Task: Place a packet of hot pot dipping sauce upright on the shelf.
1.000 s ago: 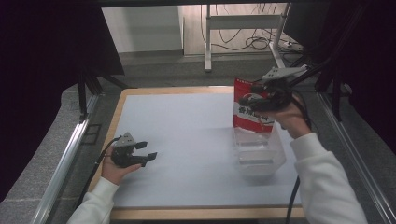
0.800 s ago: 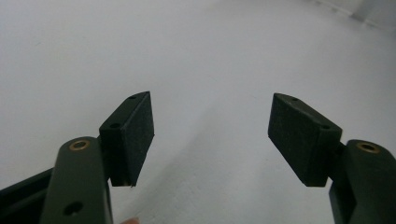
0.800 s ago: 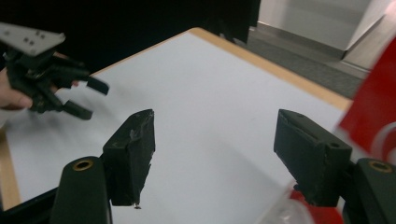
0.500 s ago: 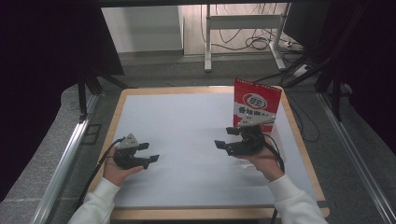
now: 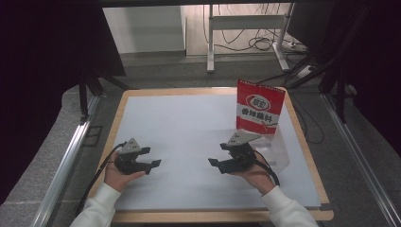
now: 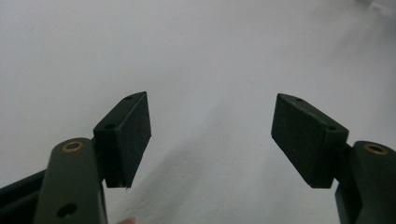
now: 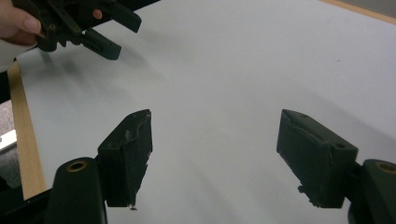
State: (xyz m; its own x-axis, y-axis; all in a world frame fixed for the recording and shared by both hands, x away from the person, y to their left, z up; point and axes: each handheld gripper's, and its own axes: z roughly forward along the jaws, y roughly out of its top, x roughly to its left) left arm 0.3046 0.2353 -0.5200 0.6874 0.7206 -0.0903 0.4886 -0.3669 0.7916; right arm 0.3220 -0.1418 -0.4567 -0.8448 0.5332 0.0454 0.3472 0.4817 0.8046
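Both hands are low over the white desk (image 5: 189,127), near its front edge. At about 8 o'clock on the desk, the left tool (image 5: 152,164) sits in the left hand (image 5: 118,172), its jaws pointing toward 3 o'clock. In the left gripper view the left tool (image 6: 210,140) has its jaws spread wide, with bare white surface between them and nothing held. Across from it, at about 4 o'clock, the right hand (image 5: 257,174) holds the right tool (image 5: 217,164), jaws pointing toward 9 o'clock, so the two tools face each other with a clear stretch of desk between. In the right gripper view the right tool (image 7: 215,154) is spread just as wide, empty, and the left tool shows farther off at 11 o'clock. Up at 2 o'clock on the desk, a red and white packet (image 5: 259,109) stands upright, printed face toward the camera. Just in front of it sits a clear plastic container (image 5: 278,150), close beside the right hand; touching or not, I cannot tell.
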